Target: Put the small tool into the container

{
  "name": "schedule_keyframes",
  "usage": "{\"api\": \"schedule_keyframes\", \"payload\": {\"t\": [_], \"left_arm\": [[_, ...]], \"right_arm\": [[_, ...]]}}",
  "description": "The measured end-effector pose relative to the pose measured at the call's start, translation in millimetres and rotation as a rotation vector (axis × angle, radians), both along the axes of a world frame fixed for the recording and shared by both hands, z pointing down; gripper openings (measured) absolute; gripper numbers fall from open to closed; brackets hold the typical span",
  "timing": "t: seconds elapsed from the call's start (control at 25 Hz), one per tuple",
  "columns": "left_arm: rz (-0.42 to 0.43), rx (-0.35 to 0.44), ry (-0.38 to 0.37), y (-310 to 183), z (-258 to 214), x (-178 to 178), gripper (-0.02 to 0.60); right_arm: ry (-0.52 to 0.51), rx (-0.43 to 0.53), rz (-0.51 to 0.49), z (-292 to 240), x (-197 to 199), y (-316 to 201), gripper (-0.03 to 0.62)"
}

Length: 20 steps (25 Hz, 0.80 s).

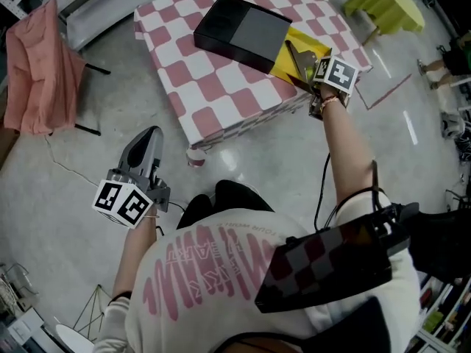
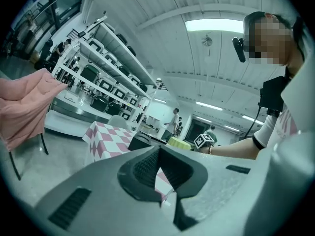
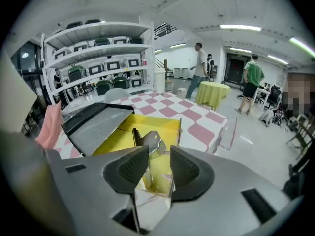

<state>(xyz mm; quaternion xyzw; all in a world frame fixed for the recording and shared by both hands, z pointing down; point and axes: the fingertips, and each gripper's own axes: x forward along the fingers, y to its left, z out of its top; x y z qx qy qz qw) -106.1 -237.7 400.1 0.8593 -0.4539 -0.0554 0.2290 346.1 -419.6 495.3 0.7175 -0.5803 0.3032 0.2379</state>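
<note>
1. Shelves with grey bins fill the back of the big room. A table with a pink and white checked cloth (image 1: 199, 87) sits at the top middle of the head view.
2. On the table lies a black box (image 1: 239, 31). A yellow box (image 3: 164, 125) sits right beside it, near the table's edge. I think the yellow box is the container.
3. The small tool (image 3: 150, 140) is a grey metal piece. It is inside the yellow box, in the middle of the right gripper view, and it stands on end and leans a bit.
4. The right gripper (image 3: 159, 151) hangs just above the yellow box and points down at it. Its two fingers are apart and nothing is pinched between them. The tool shows just past the tips.
5. The left gripper (image 2: 159, 154) is at the lower left of the head view, out over the floor and well away from the table. Its finger tips are together and hold nothing.
6. I think the dropping-in step is about done, because the tool looks let go and already in the box.
7. Next, the right gripper should lift straight up and back. It must go slowly, with its fingers kept wide, so it does not bump the tool or the thin box wall.
</note>
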Motion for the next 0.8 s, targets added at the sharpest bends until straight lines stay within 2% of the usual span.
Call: {"api": "schedule_keyframes", "payload": {"t": [0.2, 0.32, 0.52, 0.64, 0.8], "left_arm": [[0.066, 0.051, 0.030, 13.2, -25.5, -0.7, 0.008], [0.110, 0.089, 0.051, 21.2, -43.4, 1.4, 0.008], [0.169, 0.137, 0.091, 44.0, -69.9, 3.2, 0.008], [0.192, 0.155, 0.107, 56.9, -83.7, 0.8, 0.008], [0.211, 0.168, 0.104, 70.8, -98.4, -5.2, 0.008]], "right_arm": [[-0.154, 0.144, 0.071, -36.6, -17.5, 47.3, 0.105], [-0.261, 0.270, 0.092, -66.6, -33.0, 79.1, 0.043], [-0.361, 0.455, 0.077, -124.4, -62.4, 143.7, 0.020], [-0.371, 0.524, 0.031, -157.7, -83.8, 182.6, 0.015], [-0.315, 0.622, -0.026, -203.9, -111.7, 233.8, 0.009]]}}
